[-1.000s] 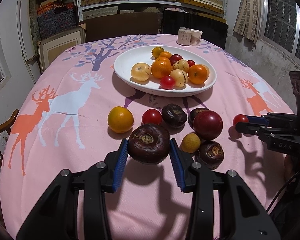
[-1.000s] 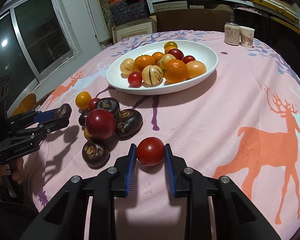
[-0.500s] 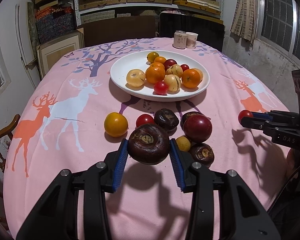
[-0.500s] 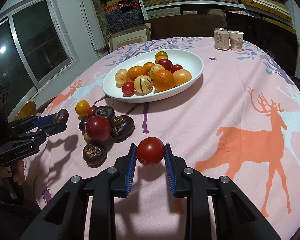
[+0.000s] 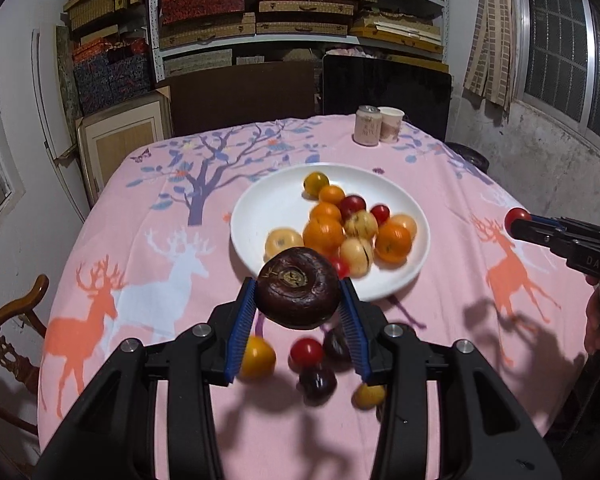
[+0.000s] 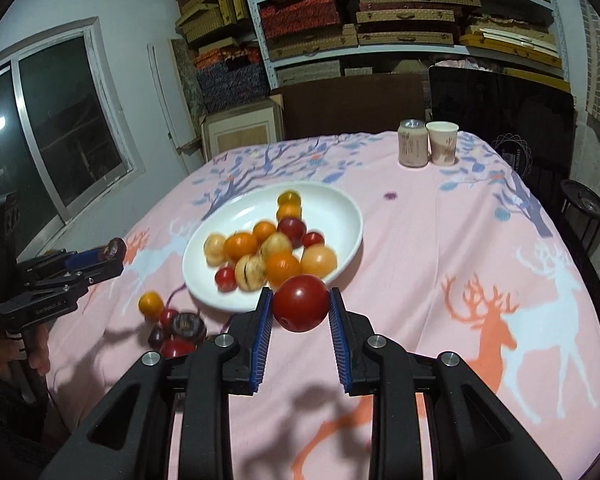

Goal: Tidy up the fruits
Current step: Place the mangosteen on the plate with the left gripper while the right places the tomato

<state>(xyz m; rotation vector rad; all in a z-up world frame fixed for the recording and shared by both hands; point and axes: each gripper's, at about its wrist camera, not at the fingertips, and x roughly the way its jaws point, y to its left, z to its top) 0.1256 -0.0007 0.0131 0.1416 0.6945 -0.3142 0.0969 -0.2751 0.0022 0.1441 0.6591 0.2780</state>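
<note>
Pink deer-print tablecloth (image 5: 148, 240), spread under everything. White plate (image 5: 260, 216), the landmark, already heaped with oranges and pale fruit, evidently the collecting point. Left gripper (image 5: 300, 312), clenched on a dark wrinkled fruit (image 5: 298, 286), raised before the plate's near rim. Right gripper (image 6: 299, 316), clamped on a red tomato (image 6: 302, 307), likewise lifted near the plate's rim, presumably for depositing. Loose fruits (image 5: 314, 360) on the cloth beside the plate, not yet gathered.

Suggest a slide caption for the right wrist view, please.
Right gripper carries a red tomato toward the white plate of fruit on a deer-print tablecloth.
</note>
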